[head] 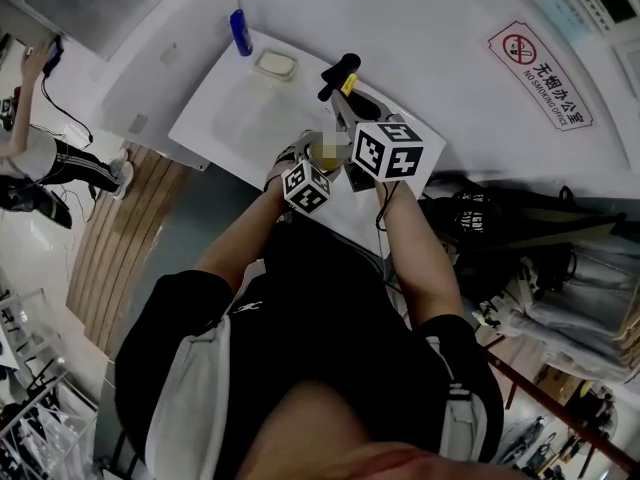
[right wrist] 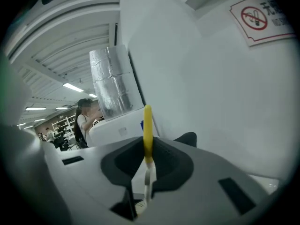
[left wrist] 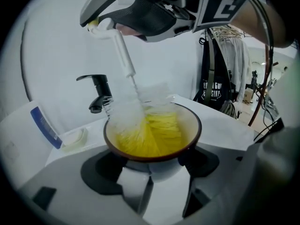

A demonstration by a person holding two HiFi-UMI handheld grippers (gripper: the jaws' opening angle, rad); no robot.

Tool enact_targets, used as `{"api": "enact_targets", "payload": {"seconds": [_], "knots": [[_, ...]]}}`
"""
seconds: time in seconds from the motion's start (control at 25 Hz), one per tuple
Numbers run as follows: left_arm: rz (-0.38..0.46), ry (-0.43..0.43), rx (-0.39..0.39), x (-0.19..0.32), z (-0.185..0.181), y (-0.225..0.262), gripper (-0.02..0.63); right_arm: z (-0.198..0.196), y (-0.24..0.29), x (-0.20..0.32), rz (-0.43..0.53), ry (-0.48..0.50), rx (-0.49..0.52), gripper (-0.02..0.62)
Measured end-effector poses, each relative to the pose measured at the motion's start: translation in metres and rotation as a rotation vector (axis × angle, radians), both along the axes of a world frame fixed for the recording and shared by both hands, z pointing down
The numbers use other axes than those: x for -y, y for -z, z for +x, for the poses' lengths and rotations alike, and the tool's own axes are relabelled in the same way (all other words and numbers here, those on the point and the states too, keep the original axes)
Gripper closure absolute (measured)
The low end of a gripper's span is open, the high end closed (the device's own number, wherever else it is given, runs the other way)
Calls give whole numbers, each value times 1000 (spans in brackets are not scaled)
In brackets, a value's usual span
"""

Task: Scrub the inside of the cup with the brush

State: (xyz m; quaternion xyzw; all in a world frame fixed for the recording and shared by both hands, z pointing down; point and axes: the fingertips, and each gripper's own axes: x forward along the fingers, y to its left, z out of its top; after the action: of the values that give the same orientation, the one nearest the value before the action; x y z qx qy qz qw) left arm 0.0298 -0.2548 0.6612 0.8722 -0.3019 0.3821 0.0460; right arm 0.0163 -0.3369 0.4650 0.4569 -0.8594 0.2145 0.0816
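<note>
In the left gripper view the cup (left wrist: 189,120), cream inside with a brown rim, sits clamped in my left gripper (left wrist: 152,184). A brush (left wrist: 140,125) with white and yellow bristles fills its inside, its white handle rising to my right gripper (left wrist: 105,25) above. In the right gripper view my right gripper (right wrist: 145,172) is shut on the brush handle (right wrist: 147,135), whose yellow end sticks up between the jaws. From the head view both grippers (head: 305,186) (head: 388,150) meet over the white sink (head: 235,118), and the cup (head: 322,151) is barely visible between them.
A black tap (head: 338,73) (left wrist: 98,93) stands at the sink's back. A soap dish (head: 275,65) and a blue bottle (head: 241,32) sit on the sink's far rim. A no-smoking sign (head: 540,76) hangs on the wall. Clothes (head: 520,238) hang to the right. A person (head: 40,158) stands far left.
</note>
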Motion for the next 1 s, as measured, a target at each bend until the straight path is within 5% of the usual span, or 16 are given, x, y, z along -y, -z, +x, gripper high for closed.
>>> {"api": "enact_targets", "payload": {"seconds": [0.52,0.84,1.0], "knots": [[-64,176,-110,22,-31,6,221,-8,22,-66,-48,209,74,537],[78,270,-171,43,-51,39,221,55,17,-60,-172,64,149,540],[142,239,-148,42,-50,48,221,84,7,-40,-253,-65,236,540]]}}
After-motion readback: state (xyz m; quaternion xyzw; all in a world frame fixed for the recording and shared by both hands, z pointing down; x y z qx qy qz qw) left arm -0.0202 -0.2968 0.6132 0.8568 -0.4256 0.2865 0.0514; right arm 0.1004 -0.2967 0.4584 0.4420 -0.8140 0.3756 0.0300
